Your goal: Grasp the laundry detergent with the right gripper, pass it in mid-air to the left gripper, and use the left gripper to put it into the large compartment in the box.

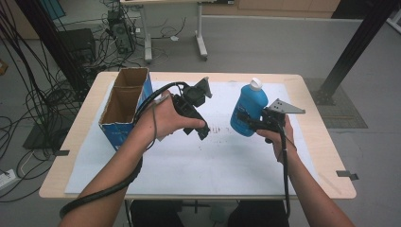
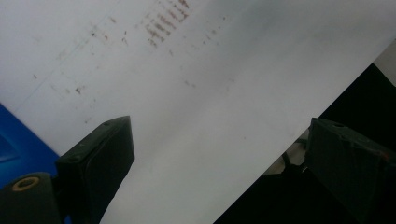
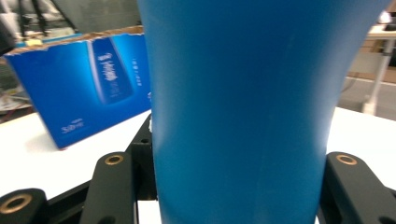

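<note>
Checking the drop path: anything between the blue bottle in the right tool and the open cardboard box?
Yes: the left tool, jaws open and empty, hangs over the white mat between the blue bottle and the cardboard box. No other object lies between them.

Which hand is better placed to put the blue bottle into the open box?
Probably the right: the right gripper already clamps the blue bottle above the table. The left gripper is open, holding nothing, though nearer the cardboard box.
</note>
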Available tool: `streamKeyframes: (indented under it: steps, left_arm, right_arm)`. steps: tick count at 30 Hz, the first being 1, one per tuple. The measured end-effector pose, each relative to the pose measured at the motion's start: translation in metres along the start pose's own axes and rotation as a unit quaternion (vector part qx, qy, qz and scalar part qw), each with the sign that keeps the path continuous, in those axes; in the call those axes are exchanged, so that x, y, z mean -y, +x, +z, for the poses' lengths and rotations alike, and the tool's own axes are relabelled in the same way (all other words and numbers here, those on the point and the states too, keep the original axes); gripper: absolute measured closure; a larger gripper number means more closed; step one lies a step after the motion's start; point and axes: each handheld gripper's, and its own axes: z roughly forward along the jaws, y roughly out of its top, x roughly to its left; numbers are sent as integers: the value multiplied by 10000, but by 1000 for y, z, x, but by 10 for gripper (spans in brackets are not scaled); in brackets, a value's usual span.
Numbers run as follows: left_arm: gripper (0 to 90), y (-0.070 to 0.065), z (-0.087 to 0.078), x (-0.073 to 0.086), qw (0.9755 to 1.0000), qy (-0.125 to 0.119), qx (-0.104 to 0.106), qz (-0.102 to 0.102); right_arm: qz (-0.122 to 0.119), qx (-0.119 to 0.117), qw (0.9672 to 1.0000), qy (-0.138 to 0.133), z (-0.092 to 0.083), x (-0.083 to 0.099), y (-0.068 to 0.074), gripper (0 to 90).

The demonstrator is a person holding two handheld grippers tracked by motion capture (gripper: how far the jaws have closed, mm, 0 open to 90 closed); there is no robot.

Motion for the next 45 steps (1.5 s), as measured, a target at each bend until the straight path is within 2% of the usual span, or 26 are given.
streamKeyframes:
  steps: [5,7,9,11,13,14,17,18,19,20,21,22,23,24,26,27,28,30,34,37,39,40,41,43,44,45]
  left_arm:
    - [92,2,-13,-4,9994,-113,266,209]
    - [93,2,-16,-5,9992,-99,267,285]
    - [93,1,-19,-6,9986,-45,228,471]
    - [93,0,-21,-6,9983,-31,205,535]
    - [92,-1,-26,-7,9973,-118,162,704]
    - [93,-1,-26,-7,9973,-118,162,704]
    - [94,0,-31,-8,9946,-269,357,933]
    - [93,0,-31,-8,9946,-269,357,933]
    - [94,1,-32,-8,9941,-295,441,946]
    - [94,1,-33,-9,9939,-263,450,972]
    - [96,1,-35,-9,9931,-228,457,1058]
    - [95,-1,-37,-10,9921,-183,367,1186]
    - [96,-1,-37,-10,9921,-183,367,1186]
    - [96,-3,-40,-11,9900,-189,342,1359]
    - [96,-6,-44,-11,9868,-265,385,1553]
    - [96,-6,-44,-11,9868,-265,385,1553]
    - [96,-9,-46,-12,9856,-235,379,1634]
    - [96,-12,-49,-12,9829,-217,293,1803]
    - [97,-13,-53,-11,9806,-189,300,1927]
    - [97,-15,-58,-10,9782,-123,344,2044]
    - [98,-16,-60,-10,9781,-120,310,2055]
    - [98,-16,-60,-10,9781,-120,310,2055]
    - [98,-17,-62,-10,9779,-141,317,2064]
    - [98,-18,-63,-10,9767,-140,338,2113]
    - [98,-18,-63,-10,9767,-140,338,2113]
    - [98,-19,-63,-10,9765,-128,333,2127]
  right_arm:
    - [-86,-393,9992,76,-4,-6,2,441]
    - [-97,-459,9989,74,-5,-7,2,441]
    - [-83,-721,9974,49,-8,-9,3,441]
    - [-88,-800,9967,44,-9,-10,4,440]
    - [-115,-1043,9945,58,-11,-12,6,440]
    - [-115,-1043,9945,58,-11,-12,6,440]
    - [-70,-1470,9891,64,-13,-14,9,440]
    - [-70,-1470,9891,64,-13,-14,9,440]
    - [-82,-1698,9854,69,-13,-15,10,440]
    - [-82,-1698,9854,69,-13,-15,10,440]
    - [-121,-1802,9835,82,-13,-16,12,440]
    - [-217,-1979,9799,112,-13,-17,15,440]
    - [-250,-2066,9780,122,-13,-18,16,439]
    - [-273,-2150,9761,135,-12,-18,18,440]
    - [-321,-2309,9723,161,-11,-18,20,440]
    - [-321,-2309,9723,161,-11,-18,20,440]
    - [-390,-2444,9687,214,-10,-19,23,440]
    - [-450,-2485,9673,241,-9,-20,26,439]
    - [-493,-2608,9638,253,-9,-21,30,439]
    - [-532,-2783,9587,245,-9,-23,34,439]
    - [-576,-2863,9561,262,-10,-24,38,439]
    - [-576,-2863,9561,262,-10,-24,38,439]
    - [-620,-2951,9531,270,-10,-26,41,439]
    - [-664,-3042,9499,275,-10,-28,45,439]
    - [-664,-3042,9499,275,-10,-28,45,439]
    - [-716,-3111,9473,285,-9,-30,49,439]
